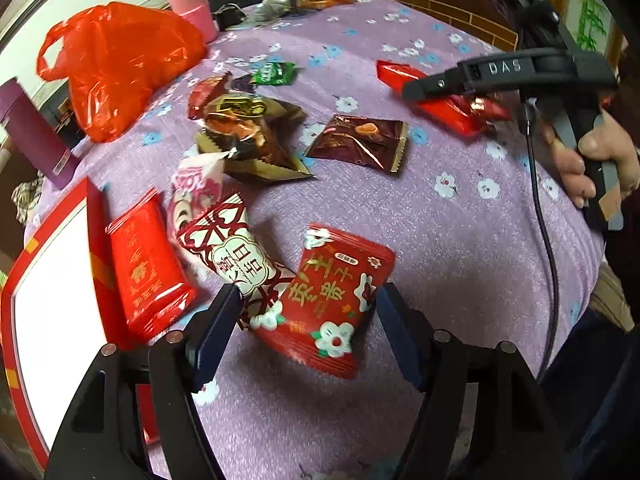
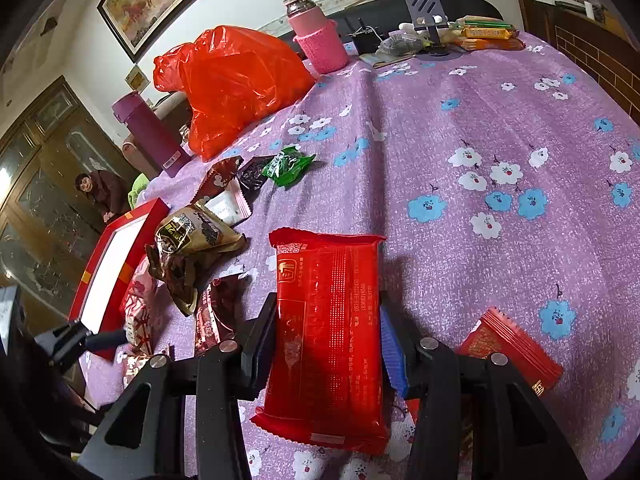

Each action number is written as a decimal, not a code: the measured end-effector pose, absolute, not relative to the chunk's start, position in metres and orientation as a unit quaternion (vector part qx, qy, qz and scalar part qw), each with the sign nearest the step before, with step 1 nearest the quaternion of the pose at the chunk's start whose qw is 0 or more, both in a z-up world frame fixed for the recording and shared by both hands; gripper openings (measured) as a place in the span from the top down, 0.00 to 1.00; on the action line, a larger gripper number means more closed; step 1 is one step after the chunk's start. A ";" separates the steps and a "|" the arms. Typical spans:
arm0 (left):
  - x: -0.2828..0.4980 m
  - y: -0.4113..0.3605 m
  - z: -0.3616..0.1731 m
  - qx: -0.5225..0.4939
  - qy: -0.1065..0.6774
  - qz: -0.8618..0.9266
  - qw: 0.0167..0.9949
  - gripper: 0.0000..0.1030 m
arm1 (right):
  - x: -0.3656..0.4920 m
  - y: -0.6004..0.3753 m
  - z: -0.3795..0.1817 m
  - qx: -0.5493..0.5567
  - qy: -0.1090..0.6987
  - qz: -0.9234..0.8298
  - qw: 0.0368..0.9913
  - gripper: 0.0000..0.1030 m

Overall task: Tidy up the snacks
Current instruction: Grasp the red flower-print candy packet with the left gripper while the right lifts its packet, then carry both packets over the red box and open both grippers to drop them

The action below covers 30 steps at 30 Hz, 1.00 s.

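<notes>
A red snack packet with white flowers (image 1: 332, 300) lies between the jaws of my left gripper (image 1: 306, 296), which is open. Its left edge rests on a red-and-white lattice packet (image 1: 236, 248) that the left pad touches. My right gripper (image 2: 328, 300) is shut on a long red packet (image 2: 324, 340), gripped across its width. In the left wrist view the same right gripper (image 1: 412, 92) shows at the far right over that long packet (image 1: 460, 116), with a person's hand (image 1: 592, 160) on its handle. A red box with a white inside (image 1: 96, 232) (image 2: 120, 220) stands at the table's left edge.
On the purple flowered cloth lie a flat red packet (image 1: 148, 264), a brown heap (image 1: 252, 132), a dark brown packet (image 1: 360, 140), a green one (image 1: 274, 74) and a small red one (image 2: 512, 348). Behind stand an orange bag (image 1: 116, 68), pink flask (image 2: 320, 40) and purple bottle (image 2: 152, 132).
</notes>
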<state>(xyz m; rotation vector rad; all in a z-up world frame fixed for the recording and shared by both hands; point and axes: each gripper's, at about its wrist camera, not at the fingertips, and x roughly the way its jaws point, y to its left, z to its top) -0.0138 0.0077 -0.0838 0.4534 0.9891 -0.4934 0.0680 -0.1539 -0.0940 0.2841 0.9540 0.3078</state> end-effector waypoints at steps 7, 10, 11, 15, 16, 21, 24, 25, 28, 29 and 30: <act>-0.005 0.002 -0.087 0.178 0.474 -0.283 0.815 0.52 | 0.068 -0.154 -0.094 0.137 0.458 0.145 0.866 0.54; -0.008 0.001 -0.087 0.175 0.470 -0.287 0.816 0.56 | 0.069 -0.153 -0.093 0.137 0.460 0.143 0.866 0.54; -0.009 0.001 -0.086 0.171 0.470 -0.287 0.817 0.57 | 0.069 -0.153 -0.093 0.137 0.460 0.144 0.866 0.54; -0.013 -0.001 -0.087 0.163 0.462 -0.276 0.827 0.60 | 0.068 -0.153 -0.093 0.145 0.461 0.147 0.863 0.54; -0.014 -0.002 -0.087 0.159 0.458 -0.272 0.831 0.61 | 0.068 -0.153 -0.093 0.151 0.462 0.149 0.861 0.54; -0.017 0.005 -0.087 0.121 0.454 -0.265 0.842 0.63 | 0.064 -0.152 -0.091 0.174 0.467 0.166 0.851 0.54; -0.024 0.016 -0.082 0.101 0.447 -0.261 0.850 0.63 | 0.063 -0.147 -0.088 0.195 0.471 0.190 0.839 0.54; -0.027 0.019 -0.079 0.095 0.443 -0.261 0.852 0.63 | 0.063 -0.145 -0.087 0.204 0.473 0.202 0.833 0.54; -0.037 0.035 -0.067 0.080 0.426 -0.258 0.864 0.63 | 0.064 -0.134 -0.086 0.230 0.481 0.236 0.813 0.54; -0.039 0.041 -0.062 0.076 0.420 -0.253 0.868 0.63 | 0.064 -0.129 -0.086 0.234 0.482 0.244 0.808 0.54; -0.040 0.050 -0.058 0.071 0.414 -0.244 0.874 0.63 | 0.064 -0.120 -0.085 0.237 0.483 0.255 0.803 0.54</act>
